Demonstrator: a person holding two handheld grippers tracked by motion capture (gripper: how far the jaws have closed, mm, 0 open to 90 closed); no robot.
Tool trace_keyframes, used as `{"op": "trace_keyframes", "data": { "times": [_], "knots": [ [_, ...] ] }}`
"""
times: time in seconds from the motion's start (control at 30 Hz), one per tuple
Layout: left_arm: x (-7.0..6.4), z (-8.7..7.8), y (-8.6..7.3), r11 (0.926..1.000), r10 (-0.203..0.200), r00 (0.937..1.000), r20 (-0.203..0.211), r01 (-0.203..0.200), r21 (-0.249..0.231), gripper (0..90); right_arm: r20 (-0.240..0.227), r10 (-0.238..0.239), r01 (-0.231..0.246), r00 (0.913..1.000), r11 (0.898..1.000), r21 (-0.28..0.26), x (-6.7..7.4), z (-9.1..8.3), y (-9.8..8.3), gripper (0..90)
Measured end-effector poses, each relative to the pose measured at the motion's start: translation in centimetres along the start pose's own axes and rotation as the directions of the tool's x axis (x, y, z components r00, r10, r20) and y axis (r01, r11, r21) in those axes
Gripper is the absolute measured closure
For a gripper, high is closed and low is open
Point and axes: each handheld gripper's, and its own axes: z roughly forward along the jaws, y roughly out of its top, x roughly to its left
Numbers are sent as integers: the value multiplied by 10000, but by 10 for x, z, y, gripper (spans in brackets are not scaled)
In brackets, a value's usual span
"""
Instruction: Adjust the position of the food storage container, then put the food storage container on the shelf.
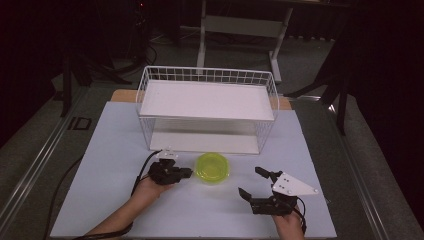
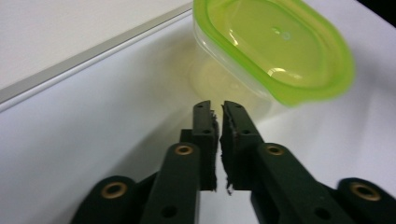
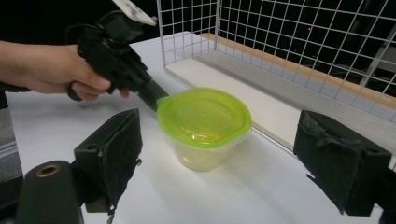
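Note:
A clear plastic container with a lime-green lid [image 1: 213,168] [image 2: 273,51] [image 3: 203,126] stands on the white table just in front of the wire rack. My left gripper [image 1: 188,172] [image 2: 218,112] sits just left of it, jaws shut with nothing between them, tips close to the container's lid tab. My right gripper [image 1: 251,183] [image 3: 219,154] is open wide to the right of and nearer than the container, which sits ahead of its jaws. In the right gripper view, the left gripper [image 3: 152,95] and the hand that holds it lie behind the container.
A white wire rack [image 1: 208,107] [image 3: 299,51] with two shelves stands behind the container. The white table surface [image 1: 115,165] extends left and right of the grippers. Table legs and dark floor lie beyond.

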Motion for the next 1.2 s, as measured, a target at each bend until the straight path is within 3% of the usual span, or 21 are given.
{"op": "trace_keyframes", "data": {
  "times": [0.07,0.13,0.2,0.33,0.5,0.57,0.67,0.8,0.83,0.9,0.97,1.03,1.07,1.2],
  "knots": [
    [-2,-10,-4,9998,12,10000,-67,-13,-194,605,301,-37,32,9995,9999,140,0,0,0,152],
    [-6,-18,-7,9991,291,9996,-4,-291,-324,442,904,-134,104,9958,9994,340,1,0,2,178],
    [-9,-25,-10,9972,482,9988,99,-476,-571,312,1121,-230,218,9934,9997,120,2,-3,2,205],
    [-13,-39,-12,9929,358,9993,46,-350,-1136,91,1081,-181,169,9940,9998,117,3,-4,3,214],
    [-18,-52,-10,9836,236,9993,-306,-286,-1781,24,805,-522,508,9954,9985,198,9,-5,5,237],
    [-21,-58,-9,9697,492,9986,-183,-521,-2386,24,530,-245,224,9983,9989,405,17,-3,6,224],
    [-29,-62,-5,9607,855,9959,-287,-900,-2625,24,113,-773,764,9969,9948,677,25,5,7,215],
    [-36,-64,2,9604,1169,9931,15,-1126,-2550,24,84,-1156,1138,9933,9867,1158,33,13,10,211],
    [-37,-65,5,9596,1215,9925,116,-1145,-2569,24,9,-1005,998,9949,9888,1113,34,14,12,214],
    [-39,-65,11,9664,1318,9907,348,-1206,-2270,25,-53,-833,834,9965,9922,931,32,15,15,240],
    [-41,-65,15,9631,1526,9882,146,-1454,-2263,25,78,-987,978,9951,9923,755,31,15,19,240],
    [-43,-64,19,9624,1441,9895,121,-1373,-2342,25,172,-1023,1010,9946,9928,646,30,15,22,239],
    [-43,-64,22,9659,1291,9913,239,-1203,-2293,26,81,-800,796,9968,9959,425,27,16,26,239],
    [-41,-61,35,9700,897,9955,313,-802,-2293,53,320,-485,467,9983,9973,575,18,22,34,205]
  ]
}}
